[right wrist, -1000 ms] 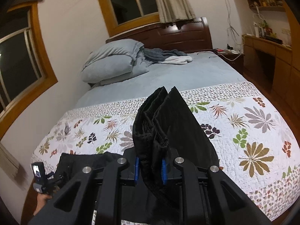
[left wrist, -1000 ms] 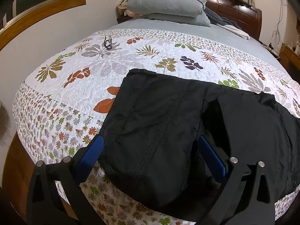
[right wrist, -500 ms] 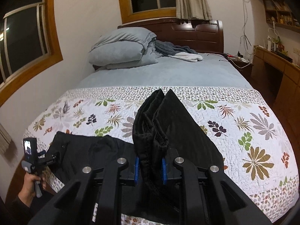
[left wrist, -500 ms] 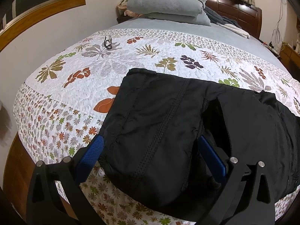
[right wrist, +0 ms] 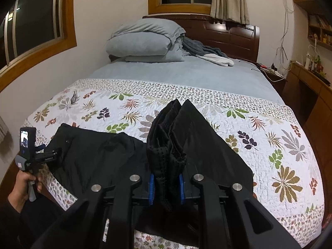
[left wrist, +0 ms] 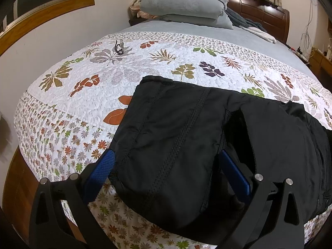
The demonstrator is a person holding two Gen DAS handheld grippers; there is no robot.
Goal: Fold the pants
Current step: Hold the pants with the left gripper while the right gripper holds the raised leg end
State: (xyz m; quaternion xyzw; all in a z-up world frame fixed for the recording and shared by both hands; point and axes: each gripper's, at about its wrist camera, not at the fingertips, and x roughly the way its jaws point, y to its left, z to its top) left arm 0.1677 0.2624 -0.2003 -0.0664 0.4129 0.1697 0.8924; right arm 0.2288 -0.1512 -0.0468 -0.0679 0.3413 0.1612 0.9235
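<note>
right claw (right wrist: pixel 166 188) clamps bunched pants (right wrist: pixel 168 145), hiding its pads; left claw (left wrist: pixel 169 170) gapes wide.

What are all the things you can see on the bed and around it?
pants: one pair, black, lying across the foot of the bed, one bunched end lifted.
quilt: one, white with coloured leaves, under the pants.
sheet: one, grey-blue, beyond the quilt.
pillows: a grey stack by the headboard; count unclear.
blanket: one heap, dark grey and white, beside the pillows.
glasses: one pair, dark, on the quilt's far part.
headboard: one, dark wood, at the bed's far end.
curtain: one, beige, at the far window.
left gripper: black with blue pads, open, one finger either side of the pants' near end.
right gripper: black with blue pads, shut on the lifted bunch.
</note>
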